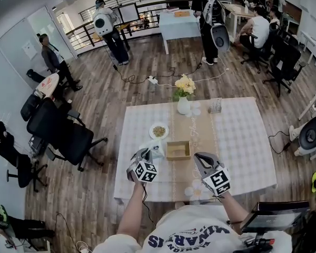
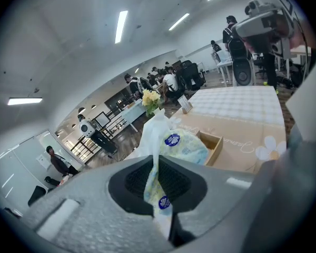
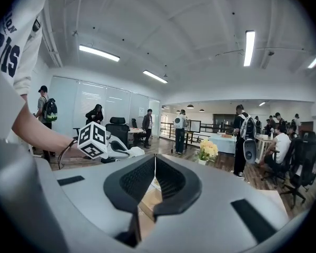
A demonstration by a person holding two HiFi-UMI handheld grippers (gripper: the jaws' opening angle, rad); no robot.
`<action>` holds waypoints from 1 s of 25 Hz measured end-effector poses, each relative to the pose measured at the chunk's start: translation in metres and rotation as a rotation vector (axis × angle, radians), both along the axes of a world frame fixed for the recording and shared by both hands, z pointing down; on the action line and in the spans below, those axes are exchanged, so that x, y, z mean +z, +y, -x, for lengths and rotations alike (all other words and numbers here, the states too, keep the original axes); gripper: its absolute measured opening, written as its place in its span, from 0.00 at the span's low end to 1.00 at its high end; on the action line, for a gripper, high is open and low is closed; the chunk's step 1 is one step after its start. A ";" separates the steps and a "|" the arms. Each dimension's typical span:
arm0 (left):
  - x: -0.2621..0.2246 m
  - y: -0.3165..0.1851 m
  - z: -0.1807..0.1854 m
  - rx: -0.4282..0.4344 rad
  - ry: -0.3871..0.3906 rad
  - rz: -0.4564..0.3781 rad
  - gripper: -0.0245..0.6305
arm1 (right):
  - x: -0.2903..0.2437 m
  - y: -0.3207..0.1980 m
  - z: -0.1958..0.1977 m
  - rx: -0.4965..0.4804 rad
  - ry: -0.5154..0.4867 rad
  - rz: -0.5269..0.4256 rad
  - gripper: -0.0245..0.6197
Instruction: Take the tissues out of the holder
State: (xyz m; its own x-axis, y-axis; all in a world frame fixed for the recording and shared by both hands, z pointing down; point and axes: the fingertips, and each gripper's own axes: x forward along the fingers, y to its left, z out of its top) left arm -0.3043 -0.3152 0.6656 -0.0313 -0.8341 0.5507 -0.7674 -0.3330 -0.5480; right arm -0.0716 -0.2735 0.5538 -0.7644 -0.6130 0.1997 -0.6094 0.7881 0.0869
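- Head view shows the soft tissue pack [image 1: 155,149] just left of the wooden tissue holder [image 1: 178,151] on the worktop [image 1: 242,141]. It appears already clear of the box, whose inside looks bare.
- Left gripper view: the left tongs [image 2: 155,162] are closed on the pack's plastic wrapper. The pack's bulk reaches forward from the tips, its long axis roughly along the tongs. The holder lies beyond it and a little to the right.
- Right gripper view: the right tongs [image 3: 155,158] are closed with nothing between them. They hover on the holder's far side from the pack, so the left hand is plainly the nearer one.
- Judgement: the coming move turns on carrying the pack leftward or toward the person, away from the box, to bare cloth.
- Writing: two round blue logos sit on the wrapper, their print too small to read. The beige table runner [image 2: 242,136] carries cursive script I cannot make out. The person's shirt has large dark lettering, of which only "RIS" reads on the sleeve.
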 end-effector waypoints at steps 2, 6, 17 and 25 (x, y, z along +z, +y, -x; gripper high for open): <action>0.018 0.000 0.006 -0.014 -0.004 0.002 0.07 | 0.003 0.000 0.003 -0.005 0.004 0.001 0.05; 0.053 0.001 0.017 -0.043 -0.007 0.024 0.07 | 0.005 -0.002 0.007 -0.005 0.008 -0.001 0.05; 0.131 0.010 0.035 -0.082 -0.010 0.072 0.07 | 0.011 -0.002 0.007 -0.003 0.034 -0.002 0.05; 0.185 0.024 0.039 -0.126 0.042 0.125 0.07 | 0.013 0.003 0.012 -0.023 0.052 0.008 0.05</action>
State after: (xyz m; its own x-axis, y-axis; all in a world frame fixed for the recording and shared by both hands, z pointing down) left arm -0.3434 -0.2907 0.8503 -0.1058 -0.7501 0.6528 -0.8288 -0.2962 -0.4747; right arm -0.0833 -0.2700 0.5669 -0.7669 -0.5935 0.2443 -0.5858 0.8028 0.1113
